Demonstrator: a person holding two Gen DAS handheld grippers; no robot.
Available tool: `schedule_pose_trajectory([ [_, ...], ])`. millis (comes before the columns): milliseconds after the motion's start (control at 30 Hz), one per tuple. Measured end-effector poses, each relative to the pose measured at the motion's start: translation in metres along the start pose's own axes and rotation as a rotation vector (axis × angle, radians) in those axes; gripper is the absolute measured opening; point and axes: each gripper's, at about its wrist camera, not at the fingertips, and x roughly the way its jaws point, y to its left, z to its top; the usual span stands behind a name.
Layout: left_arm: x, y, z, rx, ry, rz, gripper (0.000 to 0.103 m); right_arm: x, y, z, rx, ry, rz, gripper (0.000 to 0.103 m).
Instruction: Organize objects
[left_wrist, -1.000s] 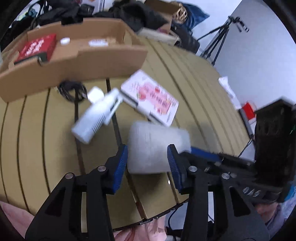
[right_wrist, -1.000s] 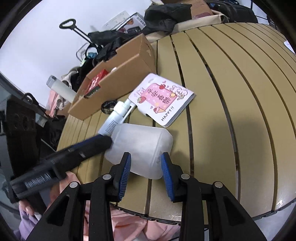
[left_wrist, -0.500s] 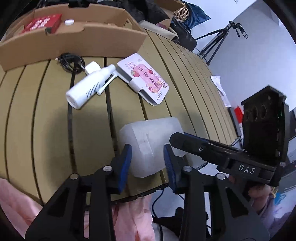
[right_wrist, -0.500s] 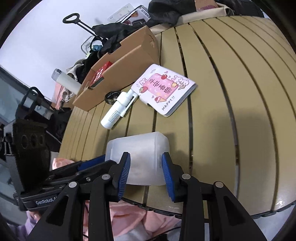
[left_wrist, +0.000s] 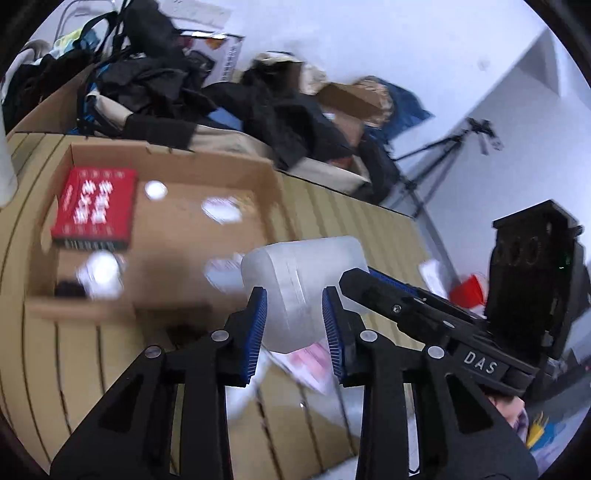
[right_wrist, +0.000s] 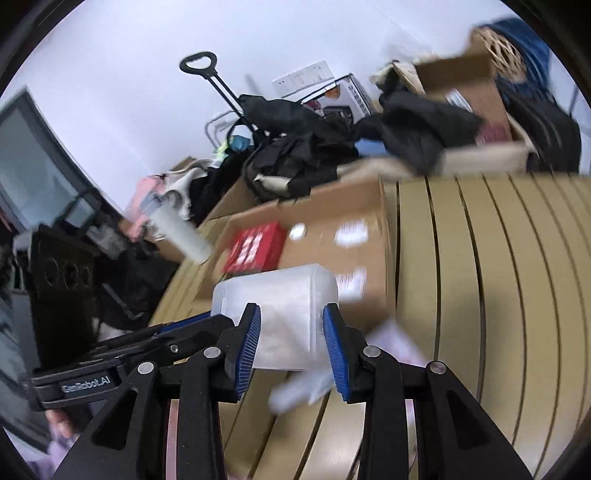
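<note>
Grippers (left_wrist: 293, 325) clamp jug (left_wrist: 303, 280) between.

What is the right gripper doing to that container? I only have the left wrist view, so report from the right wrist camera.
Observer: The right gripper has both jaws pressed on the near end of the frosted container.
Operator: Now report what stands behind the pile of dark bags.
Observer: A black trolley handle rises against the white wall, above the pile.
Operator: Give me the far left of that view.
Observer: A dark window pane fills that edge of the room.
</note>
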Motion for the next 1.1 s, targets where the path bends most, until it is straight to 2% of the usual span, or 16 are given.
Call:
schedule_pose_trajectory([
  [100, 0.033, 0.030, 0.018, -0.054, 0.055, -0.003, 0.027, 0.045, -0.007, 0.027, 0.015, 0.065, -0.050, 0.038],
  [233, 0.074, 0.054, 0.019, -0.092, 0.122, 0.007, 0.023, 0.092, -0.021, 0.033, 0.010, 0.148, -0.142, 0.038],
  [367, 0.100, 0.060, 0.008, -0.094, 0.179, 0.008, 0.022, 0.114, -0.042, 0.020, 0.046, 0.218, -0.206, 0.038],
  [467, 0.103, 0.059, 0.005, -0.085, 0.195, 0.004, 0.022, 0.111, -0.042, 0.019, 0.011, 0.205, -0.264, 0.038],
  [533, 0.089, 0.055, 0.005, -0.067, 0.173, 0.019, 0.022, 0.101, -0.035, 0.021, -0.015, 0.193, -0.286, 0.038],
  [600, 0.059, 0.047, 0.009, -0.029, 0.116, 0.053, 0.023, 0.082, -0.022, 0.026, -0.063, 0.152, -0.314, 0.039],
  [633, 0.044, 0.043, 0.011, -0.009, 0.088, 0.070, 0.027, 0.069, -0.013, 0.029, -0.095, 0.124, -0.329, 0.043],
  [667, 0.024, 0.037, 0.013, 0.023, 0.053, 0.100, 0.039, 0.058, -0.007, 0.032, -0.117, 0.106, -0.330, 0.056],
  [700, -0.001, 0.030, 0.013, 0.071, 0.013, 0.161, 0.048, 0.045, 0.000, 0.035, -0.136, 0.094, -0.320, 0.062],
  [733, -0.018, 0.026, 0.014, 0.100, -0.018, 0.219, 0.063, 0.030, 0.007, 0.038, -0.153, 0.082, -0.300, 0.070],
  [767, -0.040, 0.022, 0.013, 0.130, -0.057, 0.296, 0.073, 0.017, 0.013, 0.040, -0.167, 0.070, -0.282, 0.071],
  [833, -0.076, 0.017, 0.008, 0.178, -0.101, 0.449, 0.083, -0.013, 0.028, 0.044, -0.199, 0.044, -0.266, 0.071],
  [867, -0.097, 0.016, 0.003, 0.184, -0.111, 0.528, 0.086, -0.026, 0.034, 0.045, -0.212, 0.027, -0.266, 0.072],
  [900, -0.108, 0.015, 0.000, 0.178, -0.118, 0.560, 0.086, -0.039, 0.040, 0.046, -0.227, 0.006, -0.268, 0.072],
  [1000, -0.142, 0.011, -0.018, 0.162, -0.142, 0.596, 0.092, -0.070, 0.055, 0.044, -0.242, -0.042, -0.275, 0.073],
  [1100, -0.166, 0.002, -0.043, 0.151, -0.178, 0.641, 0.093, -0.089, 0.062, 0.030, -0.242, -0.051, -0.266, 0.073],
])
